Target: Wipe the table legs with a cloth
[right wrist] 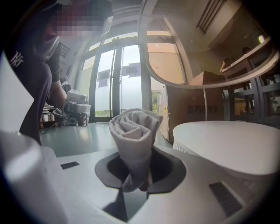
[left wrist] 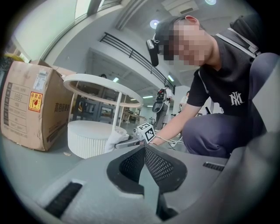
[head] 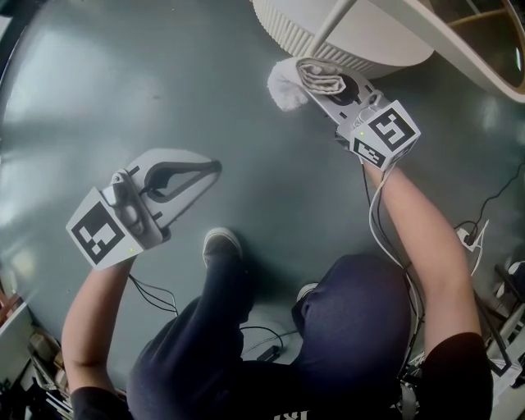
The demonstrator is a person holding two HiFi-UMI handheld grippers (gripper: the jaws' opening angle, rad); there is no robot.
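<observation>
The right claw [right wrist: 140, 183] pinches a rolled, nubby white cloth [right wrist: 134, 131] at one o'clock, just beside the table's ribbed drum base [head: 328, 37]. The left claw [left wrist: 144, 151], its mesh pads pressed together with nothing between them, sits at nine o'clock.

My white cloth [right wrist: 133, 135] is rolled into a tight bundle and stands upright, pinched in my right gripper [right wrist: 136, 183]. It sits just beside the thin white table leg [head: 335, 23] on its ribbed round base [head: 283, 31].

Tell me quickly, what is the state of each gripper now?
Left gripper: closed, holding nothing.
Right gripper: closed on the rolled cloth.
</observation>
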